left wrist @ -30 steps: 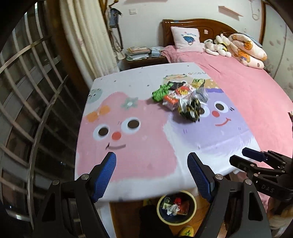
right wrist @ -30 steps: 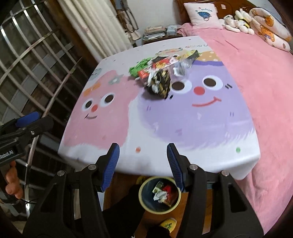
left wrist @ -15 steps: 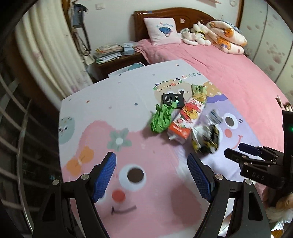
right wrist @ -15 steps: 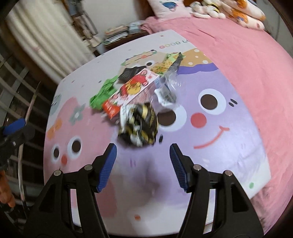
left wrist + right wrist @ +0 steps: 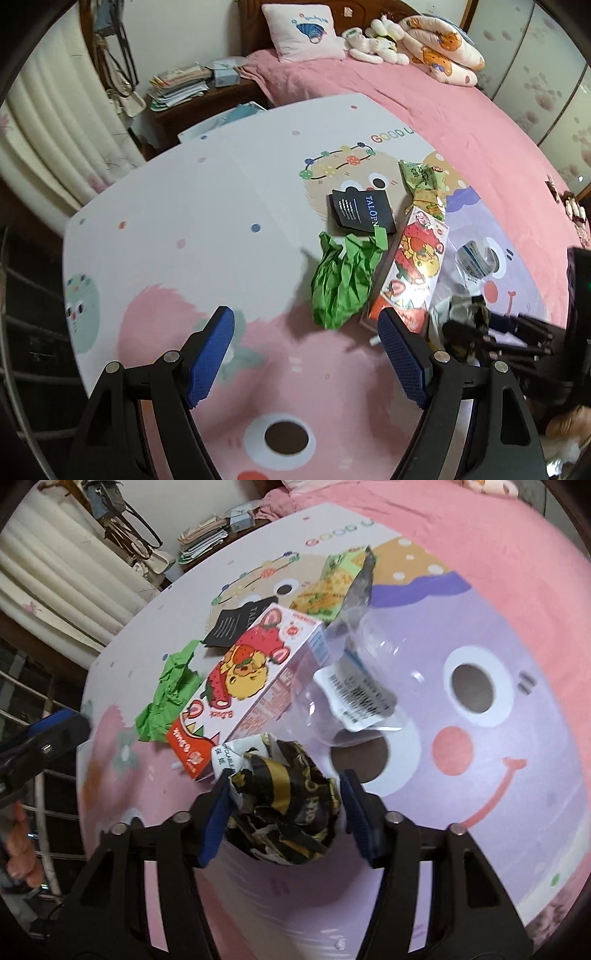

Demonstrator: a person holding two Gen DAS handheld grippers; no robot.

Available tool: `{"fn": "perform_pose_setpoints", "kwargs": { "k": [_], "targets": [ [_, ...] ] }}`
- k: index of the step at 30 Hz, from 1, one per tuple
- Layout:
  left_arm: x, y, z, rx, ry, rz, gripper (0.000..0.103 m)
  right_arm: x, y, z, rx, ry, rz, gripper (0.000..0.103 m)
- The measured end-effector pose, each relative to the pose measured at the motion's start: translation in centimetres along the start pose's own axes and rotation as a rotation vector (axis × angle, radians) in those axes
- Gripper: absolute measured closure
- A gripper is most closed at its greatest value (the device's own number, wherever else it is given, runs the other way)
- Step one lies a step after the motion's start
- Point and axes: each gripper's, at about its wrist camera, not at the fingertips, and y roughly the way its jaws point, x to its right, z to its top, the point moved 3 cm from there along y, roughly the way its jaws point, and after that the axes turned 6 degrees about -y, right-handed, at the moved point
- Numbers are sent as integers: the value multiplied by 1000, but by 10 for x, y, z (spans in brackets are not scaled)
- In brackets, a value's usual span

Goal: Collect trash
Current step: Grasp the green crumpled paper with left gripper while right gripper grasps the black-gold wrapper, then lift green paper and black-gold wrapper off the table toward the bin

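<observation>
The right hand-held gripper pointed steeply down at the table, which was covered with a cartoon-printed cloth. Between its blue pads lay the crumpled black, gold and white wrapper. The jaws were closing at this moment. The left pad lay against or very close to the wrapper's edge, while the right pad showed a thin gap, so no firm grip could be confirmed. The wrapper was roughly ball-shaped, with no marked long axis, and sat centred in the jaw line. In my judgement, the grasp turned only on finishing the closure.

Just beyond the wrapper lay the long red and white cardboard snack box with strawberry print. Its long axis ran from near left to far right in the right wrist view, and its near end touched the wrapper. The clear plastic bag with a white barcode label lay on the far right of the wrapper.

The left hand-held gripper stood wide and empty above the table. The crumpled green paper lay ahead of it and slightly right, near the right pad's line, clearly nearer this gripper than the other. Farther off lay the black printed card and the green and yellow foil snack packet.
</observation>
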Motion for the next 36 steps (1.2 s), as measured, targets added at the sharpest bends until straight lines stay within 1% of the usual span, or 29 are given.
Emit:
{"fn": "perform_pose_setpoints", "kwargs": {
  "k": [1, 2, 5, 14, 17, 19, 22, 23, 24, 25, 27, 32, 36],
  "targets": [
    [2, 6, 4, -5, 4, -5, 21, 0, 1, 0, 4, 2, -1, 53],
    [3, 13, 7, -11, 6, -10, 21, -1, 1, 0, 6, 0, -1, 56],
    [9, 31, 14, -38, 7, -31, 21, -2, 2, 0, 11, -5, 1, 58],
    [17, 74, 33, -104, -30, -98, 22, -3, -2, -5, 24, 18, -11, 59],
    [19, 87, 34, -133, -37, -111, 25, -1, -5, -9, 23, 26, -10, 59],
    [20, 95, 33, -152, -38, -126, 29, 0, -7, -11, 22, 29, -12, 59],
    [18, 109, 31, -192, -61, -154, 41, 0, -8, -13, 23, 30, -14, 60],
    [16, 113, 30, -207, -78, -163, 49, 1, -9, -14, 24, 31, -14, 60],
    [14, 115, 29, -211, -94, -173, 53, 1, -9, -15, 25, 32, -15, 60],
    [12, 114, 30, -194, -102, -180, 56, 1, -10, -15, 25, 33, -15, 60],
    [11, 113, 30, -196, -101, -182, 60, 0, -11, -16, 27, 30, -16, 61],
    [5, 95, 24, -151, -69, -130, 61, -4, -17, -20, 38, 20, -23, 62],
    [-1, 66, 11, -102, -54, -98, 61, -6, -28, -22, 51, 25, -12, 62]
  ]
}}
